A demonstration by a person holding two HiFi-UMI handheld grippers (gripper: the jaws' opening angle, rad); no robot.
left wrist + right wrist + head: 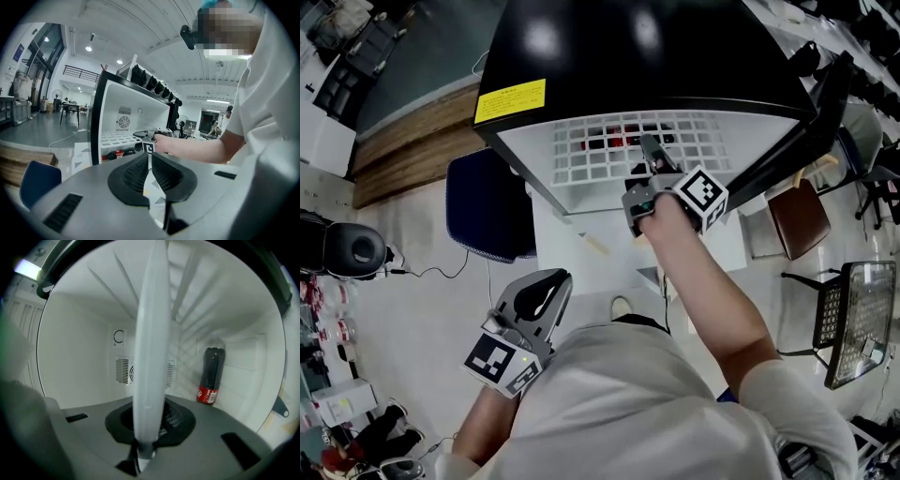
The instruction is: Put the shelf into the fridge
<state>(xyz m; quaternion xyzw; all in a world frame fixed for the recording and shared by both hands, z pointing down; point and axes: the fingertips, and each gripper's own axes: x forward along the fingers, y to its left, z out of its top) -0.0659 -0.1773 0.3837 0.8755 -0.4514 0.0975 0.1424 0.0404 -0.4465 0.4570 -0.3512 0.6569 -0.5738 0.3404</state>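
Note:
The white grid shelf (609, 150) lies level, partly inside the open black fridge (637, 56), its front part sticking out. My right gripper (653, 161) is shut on the shelf's front edge. In the right gripper view the shelf's edge (150, 357) runs as a white bar out from between the jaws of the right gripper (149, 430). Behind it are the white fridge interior and a dark cola bottle (210, 376). My left gripper (546, 292) hangs low near my body, shut and empty. In the left gripper view the left gripper (150, 171) points toward the fridge (101, 108) and shelf (117, 138).
The fridge door (820, 117) stands open to the right. A blue chair (483, 206) is left of the fridge and a brown chair (797, 217) is on the right. A wire rack (853, 319) stands further right. Cables lie on the floor at left.

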